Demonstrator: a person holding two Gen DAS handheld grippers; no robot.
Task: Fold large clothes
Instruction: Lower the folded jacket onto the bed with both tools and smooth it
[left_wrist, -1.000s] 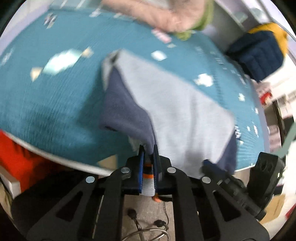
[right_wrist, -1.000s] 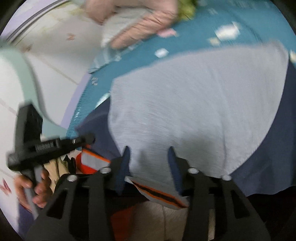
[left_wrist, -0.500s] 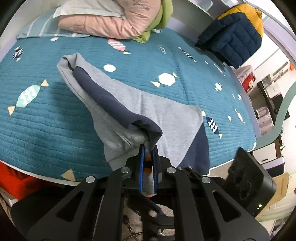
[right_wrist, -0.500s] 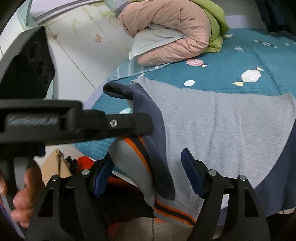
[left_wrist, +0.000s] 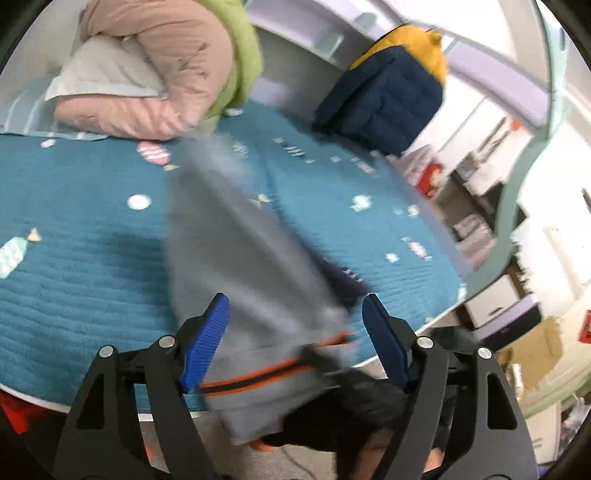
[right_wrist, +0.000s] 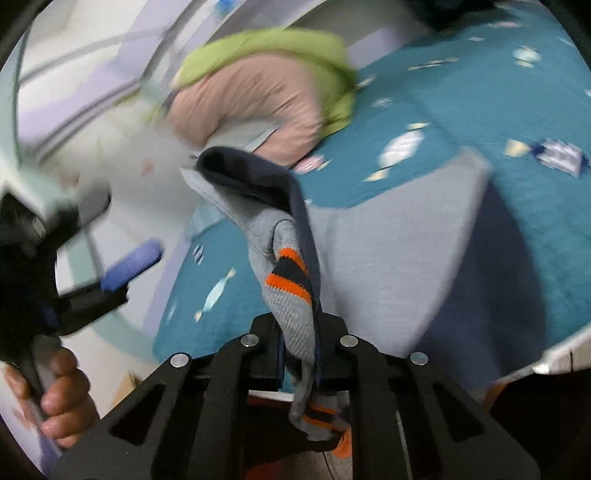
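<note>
A grey and navy sweater (left_wrist: 236, 254) with an orange and navy striped hem lies on the teal bed cover (left_wrist: 74, 258), its hem hanging over the near edge. My left gripper (left_wrist: 295, 332) is open, its blue pads on either side of the hem, holding nothing. My right gripper (right_wrist: 299, 332) is shut on the sweater's striped cuff (right_wrist: 290, 280) and lifts a fold of the sweater (right_wrist: 399, 251) off the bed. The left gripper also shows in the right wrist view (right_wrist: 129, 262), blurred, held by a hand.
A pink and green rolled duvet (left_wrist: 166, 66) and a white pillow (left_wrist: 107, 74) lie at the head of the bed. A navy and yellow jacket (left_wrist: 388, 96) sits at the far right corner. Shelves and furniture (left_wrist: 491, 184) stand beyond the bed's right edge.
My left gripper has let go of the sweater and opened. My right gripper has closed on the striped cuff. Both views have swung and are blurred.
</note>
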